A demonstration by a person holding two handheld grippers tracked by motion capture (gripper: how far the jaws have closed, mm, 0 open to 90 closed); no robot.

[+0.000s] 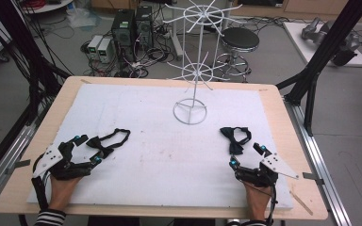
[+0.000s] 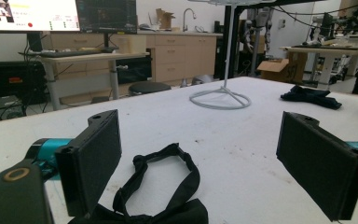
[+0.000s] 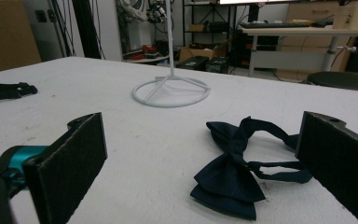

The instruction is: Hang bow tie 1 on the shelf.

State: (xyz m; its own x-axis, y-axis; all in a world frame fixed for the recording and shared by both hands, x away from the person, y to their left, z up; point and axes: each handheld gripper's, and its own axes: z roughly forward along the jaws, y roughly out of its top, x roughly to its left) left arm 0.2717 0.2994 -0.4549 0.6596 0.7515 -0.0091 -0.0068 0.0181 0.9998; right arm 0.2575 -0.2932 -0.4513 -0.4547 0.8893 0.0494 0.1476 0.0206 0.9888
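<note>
1. The worktop [image 1: 273, 155] carries a white wire stand [image 1: 190, 111] at the middle-back.
2. Left gripper [image 1: 86, 149]: jaws wide open, empty, astride a black bow tie [image 2: 163, 186] at front left.
3. Right gripper [image 1: 248, 155]: jaws likewise wide, empty; the navy bow tie [image 3: 235, 175] lies between them; probably light, limp cloth; pinch the centre knot.
</note>
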